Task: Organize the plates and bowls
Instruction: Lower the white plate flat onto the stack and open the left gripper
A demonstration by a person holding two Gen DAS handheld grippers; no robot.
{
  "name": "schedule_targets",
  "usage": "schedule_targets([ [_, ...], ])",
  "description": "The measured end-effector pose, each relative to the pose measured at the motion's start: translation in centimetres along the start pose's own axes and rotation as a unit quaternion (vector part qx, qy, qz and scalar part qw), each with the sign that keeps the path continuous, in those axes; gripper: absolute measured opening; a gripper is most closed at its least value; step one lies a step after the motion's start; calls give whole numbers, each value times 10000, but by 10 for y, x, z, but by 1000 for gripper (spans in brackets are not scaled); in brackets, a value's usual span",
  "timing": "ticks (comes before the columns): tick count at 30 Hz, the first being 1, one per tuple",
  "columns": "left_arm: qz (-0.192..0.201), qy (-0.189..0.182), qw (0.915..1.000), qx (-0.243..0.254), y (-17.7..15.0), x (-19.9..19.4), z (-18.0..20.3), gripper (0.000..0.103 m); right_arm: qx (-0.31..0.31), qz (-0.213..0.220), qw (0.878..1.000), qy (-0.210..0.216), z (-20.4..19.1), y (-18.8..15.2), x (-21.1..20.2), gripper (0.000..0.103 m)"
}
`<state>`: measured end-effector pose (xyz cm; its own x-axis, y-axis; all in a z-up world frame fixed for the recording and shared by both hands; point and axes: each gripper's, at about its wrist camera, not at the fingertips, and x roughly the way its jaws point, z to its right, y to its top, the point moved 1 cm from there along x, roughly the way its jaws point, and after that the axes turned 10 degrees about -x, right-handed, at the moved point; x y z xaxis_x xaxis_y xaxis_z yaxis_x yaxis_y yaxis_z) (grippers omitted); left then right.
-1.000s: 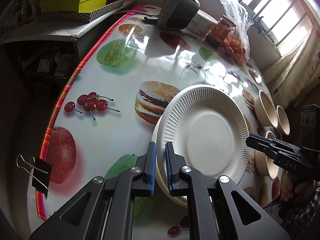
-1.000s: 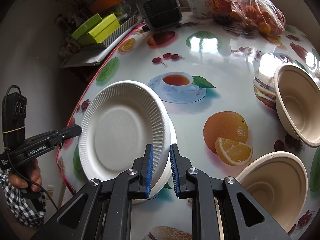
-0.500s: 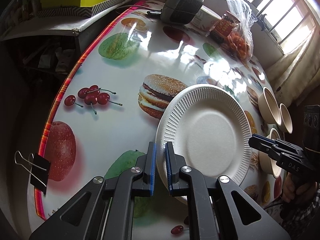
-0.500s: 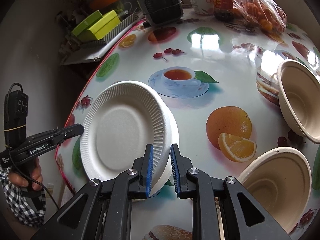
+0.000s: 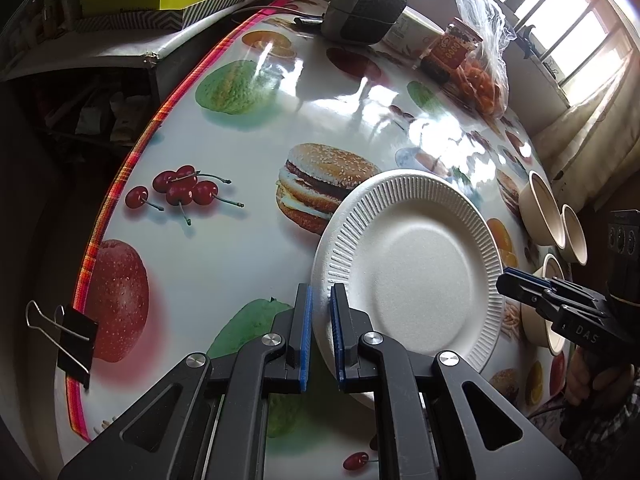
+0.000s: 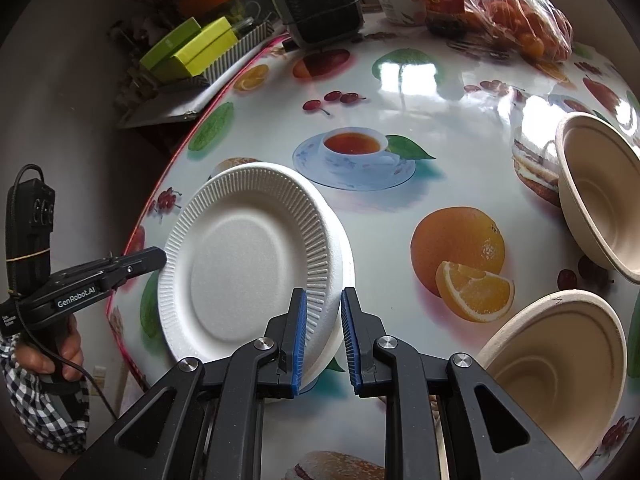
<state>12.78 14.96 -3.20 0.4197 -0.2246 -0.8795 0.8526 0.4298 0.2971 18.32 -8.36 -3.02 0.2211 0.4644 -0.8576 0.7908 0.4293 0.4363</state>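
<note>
- Left gripper (image 5: 319, 332) is clamped narrow on the near-left rim of the white ribbed foam plates (image 5: 412, 272), holding the stack tilted above the fruit-print tablecloth (image 5: 240, 264).
- Right gripper (image 6: 324, 336) pinches the opposite rim of that stack, jaws nearly closed.
- Round beige paper bowls (image 6: 560, 376) sit just right of the right gripper.

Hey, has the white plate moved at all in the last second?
No, not noticeably. In the left wrist view the white plate still overlaps the right end of the printed burger, showing at most a sliver more of it.
</note>
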Motion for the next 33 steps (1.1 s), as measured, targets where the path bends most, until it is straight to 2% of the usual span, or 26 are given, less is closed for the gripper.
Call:
schedule_targets([
  [26,49,-11,10000,13,0,0,0,10,30,6,10000,-56,0,0,1,18],
  [33,29,20,10000,25,-1,1,-1,10,33,32,10000,-66,0,0,0,24],
])
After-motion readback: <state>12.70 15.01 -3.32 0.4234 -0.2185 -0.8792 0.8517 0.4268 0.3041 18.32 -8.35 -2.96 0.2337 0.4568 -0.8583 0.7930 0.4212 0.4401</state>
